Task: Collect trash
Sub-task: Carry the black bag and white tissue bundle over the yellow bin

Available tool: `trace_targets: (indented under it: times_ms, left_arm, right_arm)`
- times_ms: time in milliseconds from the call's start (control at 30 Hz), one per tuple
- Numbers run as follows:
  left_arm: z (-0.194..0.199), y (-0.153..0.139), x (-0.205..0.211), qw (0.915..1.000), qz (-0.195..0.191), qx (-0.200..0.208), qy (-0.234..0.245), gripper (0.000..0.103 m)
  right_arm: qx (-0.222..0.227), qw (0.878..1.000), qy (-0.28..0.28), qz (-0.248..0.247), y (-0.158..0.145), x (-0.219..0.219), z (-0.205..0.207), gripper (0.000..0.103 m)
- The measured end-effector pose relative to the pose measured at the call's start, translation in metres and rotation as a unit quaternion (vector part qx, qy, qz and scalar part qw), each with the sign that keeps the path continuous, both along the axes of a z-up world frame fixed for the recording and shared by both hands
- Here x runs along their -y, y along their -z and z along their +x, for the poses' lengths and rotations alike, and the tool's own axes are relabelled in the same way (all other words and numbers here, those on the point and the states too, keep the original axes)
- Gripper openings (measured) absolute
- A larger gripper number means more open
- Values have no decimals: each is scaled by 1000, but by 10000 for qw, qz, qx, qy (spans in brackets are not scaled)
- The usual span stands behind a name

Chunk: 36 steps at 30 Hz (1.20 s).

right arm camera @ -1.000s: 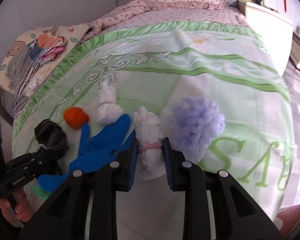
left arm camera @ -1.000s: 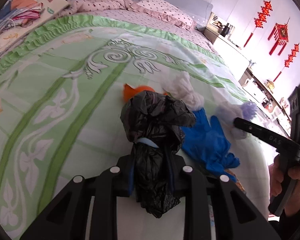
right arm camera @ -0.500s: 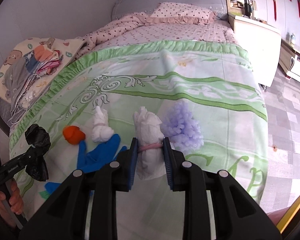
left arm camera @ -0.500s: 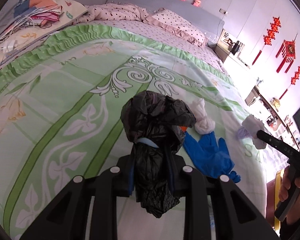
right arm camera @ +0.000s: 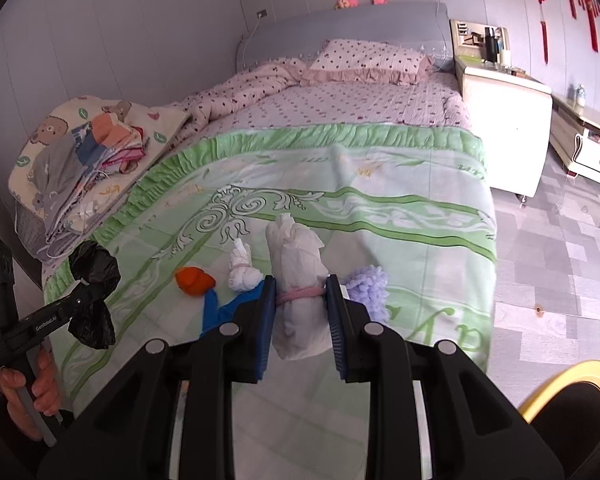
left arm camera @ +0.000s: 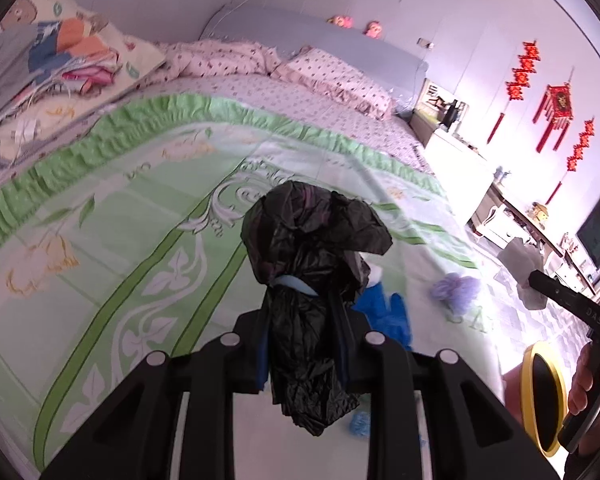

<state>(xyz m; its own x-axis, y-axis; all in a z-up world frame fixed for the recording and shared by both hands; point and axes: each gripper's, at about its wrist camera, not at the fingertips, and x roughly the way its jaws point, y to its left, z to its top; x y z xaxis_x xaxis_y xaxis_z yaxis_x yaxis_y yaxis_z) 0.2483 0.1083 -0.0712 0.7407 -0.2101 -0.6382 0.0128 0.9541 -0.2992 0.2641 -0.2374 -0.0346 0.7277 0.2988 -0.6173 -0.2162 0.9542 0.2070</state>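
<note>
My left gripper (left arm camera: 302, 332) is shut on a crumpled black plastic bag bundle (left arm camera: 312, 264), held up off the green bed cover; it also shows in the right wrist view (right arm camera: 94, 272). My right gripper (right arm camera: 300, 312) is shut on a white tissue bundle tied with a pink band (right arm camera: 298, 276), lifted above the bed. On the cover lie an orange piece (right arm camera: 194, 280), a small white tissue wad (right arm camera: 242, 272), a blue glove (right arm camera: 220, 312) (left arm camera: 384, 308) and a lilac fluffy ball (right arm camera: 368, 284) (left arm camera: 456, 288).
A yellow-rimmed black bin (right arm camera: 572, 412) (left arm camera: 542, 396) stands on the floor at the bed's near right corner. Folded clothes (right arm camera: 80, 160) lie at the bed's left side. A white nightstand (right arm camera: 504, 120) stands right of the bed, pillows at the head.
Both grippers have risen and pulled back from the bed with their bundles held. The bed items look smaller, and the yellow-rimmed bin has come into view at the lower right.
</note>
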Motion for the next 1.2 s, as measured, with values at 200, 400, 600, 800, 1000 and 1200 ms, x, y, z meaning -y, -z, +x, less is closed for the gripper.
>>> trace_targets:
  times_ms: [200,400,600,800,1000,1200]
  left_arm:
    - [-16,-27,18,9995,47,238,183,23]
    - [-34,-48,45,9982,94,427,420,23]
    - [-47,-64,78,9960,130,517,723,23]
    - [-56,-73,118,9925,192,547,1076,23]
    - [-63,-77,172,9863,277,571,1526,23]
    - [-65,-74,218,9797,302,534,1909,23]
  right_arm:
    - [171,9998,32,36,-25,13,-40,24]
    - [360,9992,141,42,-41,31,-79,24]
    - [439,9985,318,58,-51,55,-106,24]
    - [505,9971,564,98,-56,89,-129,24]
    - [506,9952,829,111,-57,127,-149,24]
    - [466,9928,1106,46,-51,163,-165,24]
